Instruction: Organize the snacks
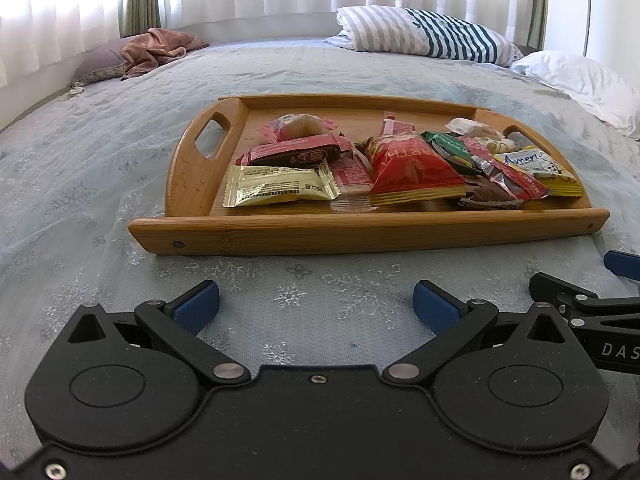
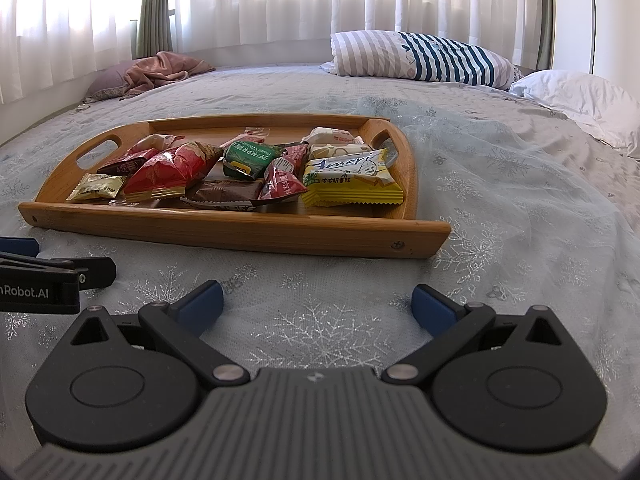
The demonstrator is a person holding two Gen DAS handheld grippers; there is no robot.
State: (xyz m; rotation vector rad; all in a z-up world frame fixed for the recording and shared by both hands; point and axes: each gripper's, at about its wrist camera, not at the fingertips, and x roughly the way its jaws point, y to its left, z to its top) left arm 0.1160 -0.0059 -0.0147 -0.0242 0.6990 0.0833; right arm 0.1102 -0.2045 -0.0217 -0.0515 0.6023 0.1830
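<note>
A wooden tray (image 1: 360, 236) (image 2: 224, 226) sits on the bed and holds several snack packets. Among them are a large red bag (image 1: 412, 168) (image 2: 172, 170), a pale gold packet (image 1: 276, 186) (image 2: 96, 188), a dark brown bar (image 1: 296, 154), a green packet (image 2: 248, 158) and a yellow packet (image 1: 548, 172) (image 2: 352, 180). My left gripper (image 1: 316, 304) stands open just short of the tray's near rim, nothing between its blue pads. My right gripper (image 2: 316, 304) is open too, beside the left one and in front of the tray's right half.
The bedspread (image 2: 520, 216) is light blue with snowflakes and lies bare to the right of the tray. A striped pillow (image 1: 424, 32) and a white pillow (image 1: 580, 80) lie at the far right. A pink cloth on a purple pillow (image 1: 152, 50) lies far left. Curtains hang behind.
</note>
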